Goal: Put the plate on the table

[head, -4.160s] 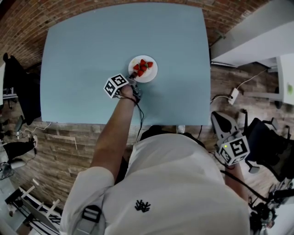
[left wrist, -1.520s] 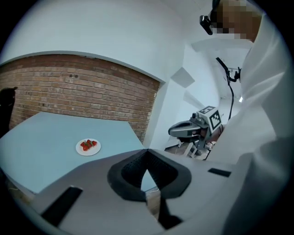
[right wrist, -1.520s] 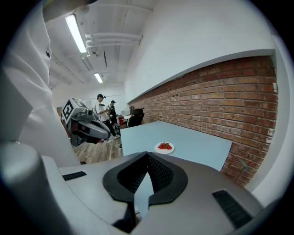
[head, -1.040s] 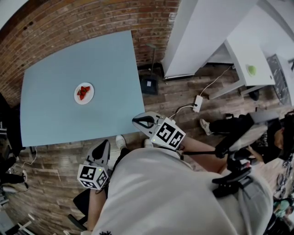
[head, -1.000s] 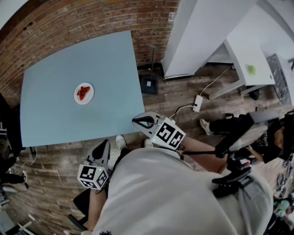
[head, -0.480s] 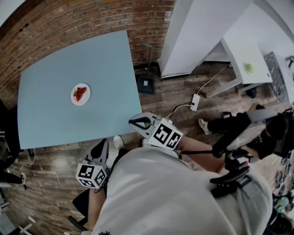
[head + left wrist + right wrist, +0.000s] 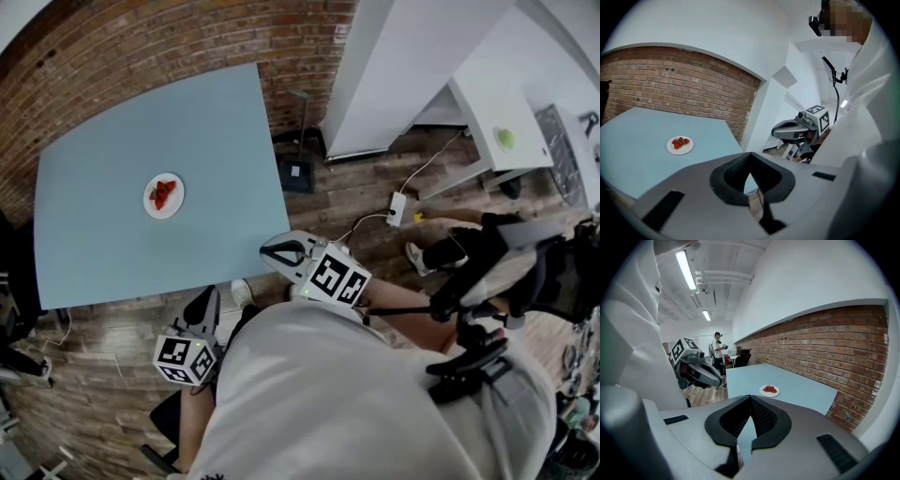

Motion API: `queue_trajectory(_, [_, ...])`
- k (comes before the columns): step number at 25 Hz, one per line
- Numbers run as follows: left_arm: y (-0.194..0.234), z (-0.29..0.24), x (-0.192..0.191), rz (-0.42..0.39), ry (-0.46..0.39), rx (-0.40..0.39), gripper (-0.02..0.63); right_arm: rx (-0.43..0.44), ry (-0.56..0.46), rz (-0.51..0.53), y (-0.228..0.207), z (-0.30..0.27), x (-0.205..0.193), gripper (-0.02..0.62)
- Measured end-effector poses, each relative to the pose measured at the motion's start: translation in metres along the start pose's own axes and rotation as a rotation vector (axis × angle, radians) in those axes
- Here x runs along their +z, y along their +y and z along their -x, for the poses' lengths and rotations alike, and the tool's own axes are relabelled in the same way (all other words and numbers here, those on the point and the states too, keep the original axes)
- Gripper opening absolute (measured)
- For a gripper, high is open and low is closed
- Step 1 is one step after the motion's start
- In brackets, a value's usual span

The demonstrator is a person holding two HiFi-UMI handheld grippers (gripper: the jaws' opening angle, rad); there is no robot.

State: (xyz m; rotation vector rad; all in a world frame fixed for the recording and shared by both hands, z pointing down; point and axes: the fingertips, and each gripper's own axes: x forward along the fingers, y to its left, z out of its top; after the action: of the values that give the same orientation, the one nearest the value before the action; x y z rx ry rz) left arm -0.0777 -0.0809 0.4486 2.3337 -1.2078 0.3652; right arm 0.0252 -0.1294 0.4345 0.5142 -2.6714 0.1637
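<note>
plate (image 7: 164, 196) with strawberries (image 7: 165, 189) sits on the blue surface (image 7: 103, 131), toward its middle and well apart from both claws. left claw (image 7: 202, 302) and right claw (image 7: 272, 251) hang close to the person (image 7: 375, 403), off the surface's near edge, each with jaws pressed together and nothing between them.

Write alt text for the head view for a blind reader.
A white plate of strawberries sits on a blue table beside a brick wall. The person stands off its near edge, left tongs and right tongs shut and empty.
</note>
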Motion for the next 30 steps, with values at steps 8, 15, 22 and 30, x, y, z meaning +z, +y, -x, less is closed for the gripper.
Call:
queue_trajectory(8, [0.009,0.004,0.001,0.006,0.001,-0.003,0.0,-0.003,0.003,0.002,0.002,-0.006,0.004,0.006])
queue_trajectory(15, [0.017,0.008,0.0,0.013,0.006,-0.004,0.0,0.0,0.008,0.002,0.004,-0.013,0.008,0.006])
queue_trajectory(22, [0.027,0.012,0.0,0.013,0.007,-0.004,0.0,0.002,0.01,0.002,0.006,-0.023,0.012,0.006])
queue_trajectory(30, [0.036,0.017,-0.003,0.021,0.008,0.0,0.0,0.013,0.014,0.003,0.01,-0.034,0.015,0.006])
